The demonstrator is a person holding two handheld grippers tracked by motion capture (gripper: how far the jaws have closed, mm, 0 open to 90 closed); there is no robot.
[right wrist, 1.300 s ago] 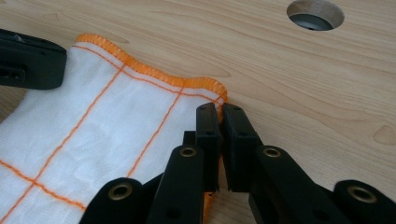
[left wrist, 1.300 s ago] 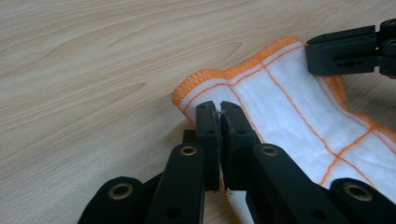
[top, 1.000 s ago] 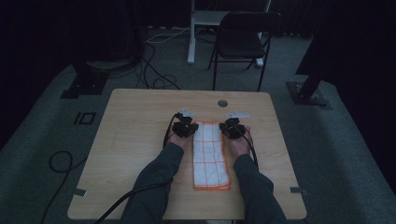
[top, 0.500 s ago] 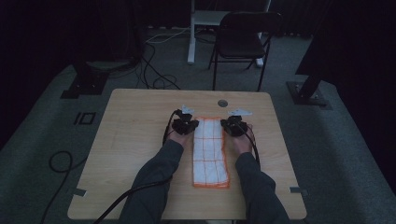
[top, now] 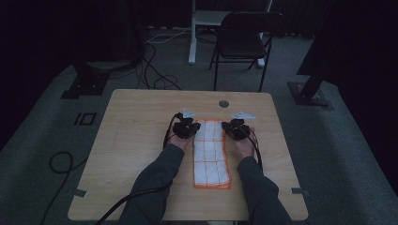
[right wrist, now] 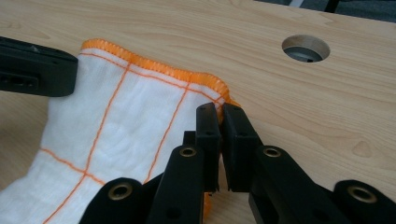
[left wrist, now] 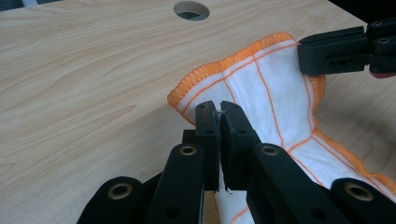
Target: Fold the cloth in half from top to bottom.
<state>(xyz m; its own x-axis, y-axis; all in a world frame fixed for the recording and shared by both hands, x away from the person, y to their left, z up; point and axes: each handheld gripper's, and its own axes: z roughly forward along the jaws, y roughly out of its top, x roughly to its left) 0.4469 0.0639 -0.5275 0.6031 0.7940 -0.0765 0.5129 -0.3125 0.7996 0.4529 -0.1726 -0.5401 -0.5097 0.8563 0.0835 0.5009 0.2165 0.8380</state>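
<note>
The cloth (top: 212, 152) is white with an orange grid and orange stitched hem. The tabletop (top: 136, 136) is pale wood grain. Both grippers' jaws are black.

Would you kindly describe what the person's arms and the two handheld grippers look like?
The left gripper and right gripper are black, each with two flat, blocky jaws on hinged links fixed with brass-coloured rivets. A pale grey three-cornered plate sits on top of each, and a black cable trails back from each along the forearm. The person wears dark grey long sleeves.

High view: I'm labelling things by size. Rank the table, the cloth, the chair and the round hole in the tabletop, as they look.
1. table
2. chair, though farther away, so its true size is unsure
3. cloth
4. round hole
</note>
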